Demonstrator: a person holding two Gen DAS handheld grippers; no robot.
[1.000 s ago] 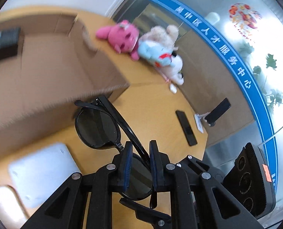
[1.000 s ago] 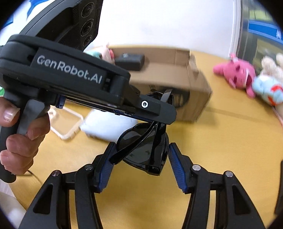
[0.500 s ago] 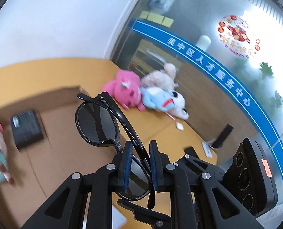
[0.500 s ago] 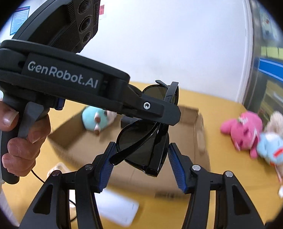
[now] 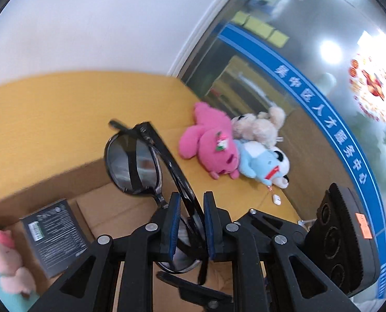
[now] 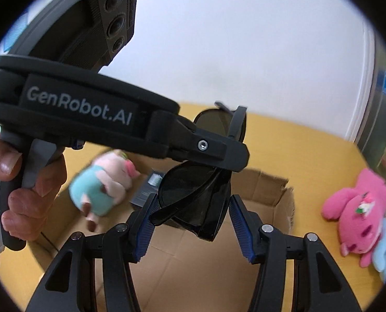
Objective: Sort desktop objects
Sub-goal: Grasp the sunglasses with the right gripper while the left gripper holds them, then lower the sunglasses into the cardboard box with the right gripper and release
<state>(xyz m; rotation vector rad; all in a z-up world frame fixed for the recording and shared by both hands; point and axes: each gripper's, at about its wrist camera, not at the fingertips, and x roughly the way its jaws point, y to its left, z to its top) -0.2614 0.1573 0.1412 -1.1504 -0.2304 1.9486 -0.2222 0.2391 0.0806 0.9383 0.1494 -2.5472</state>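
Pinched between my left gripper's (image 5: 190, 223) blue pads, the folded sunglasses (image 5: 141, 163) now hang over the open cardboard box (image 6: 268, 182). A second ago they were above bare tabletop with the box far off to the left. My right gripper (image 6: 190, 226) rides along half spread: in its own view its pads stand just beside the near lens on either side, and I cannot tell whether they touch it.

For the sorting job I read this as the carry nearly done; what remains is lowering and letting go.

On the yellow table (image 5: 63, 98) to the right, outside the box, the pink plush toy (image 5: 211, 145) lies against a pale blue one (image 5: 260, 163) and a cream one (image 5: 260, 124). Inside the box, at the near left, sit a pink-and-teal plush (image 6: 102, 182) and a small dark carton (image 5: 53, 234).

As for the sunglasses, their long axis runs away from me, tilted up and to the left in the left wrist view, one round lens leading at the far end and the folded arm laid along the frame.
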